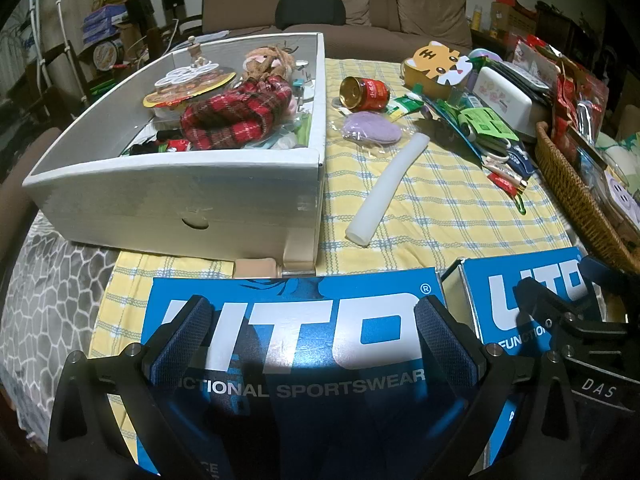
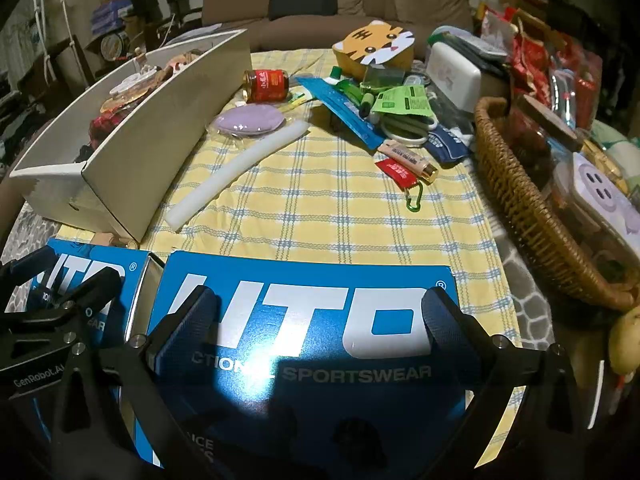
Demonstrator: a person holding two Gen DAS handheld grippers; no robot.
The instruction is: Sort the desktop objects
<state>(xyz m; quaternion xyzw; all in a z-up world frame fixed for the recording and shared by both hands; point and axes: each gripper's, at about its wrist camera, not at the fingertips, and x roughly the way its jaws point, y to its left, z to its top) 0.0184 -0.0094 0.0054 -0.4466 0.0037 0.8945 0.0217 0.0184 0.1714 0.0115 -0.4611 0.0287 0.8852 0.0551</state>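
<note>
Left gripper [image 1: 312, 336]: fingers spread wide, nothing between them; hovers over the left blue box, apparently at rest before a pick.
Right gripper [image 2: 320, 328]: likewise spread and empty, poised above the right blue box; its black frame also shows at the right edge of the left wrist view.
Left blue box [image 1: 296, 344]: flat, printed sportswear lid up, at the near table edge; judged a lid or tray laid ready for sorted goods, though its inside is hidden.
Right blue box [image 2: 308, 320]: just beside the first, a narrow gap between them.
Tablecloth [image 2: 340, 216]: yellow check, bare in the middle, so loose items are open to reach.
White foam tube [image 1: 386, 188]: lies diagonally on the cloth, nearest loose item to both grippers; a likely first pick.
Purple pad [image 1: 372, 128]: in clear wrap, beyond the tube's far end.
Red can [image 1: 366, 92]: on its side, open end toward the white box; may roll when touched.
White box [image 1: 180, 196]: far left, already loaded with a plaid cloth [image 1: 236, 114], a plush toy and lids; seemingly one sorting destination.
Tiger-face box [image 2: 378, 44]: far side, behind a heap of packets, scissors and tubes still unsorted.
Wicker basket [image 2: 520, 196]: right edge, filled with snacks.
</note>
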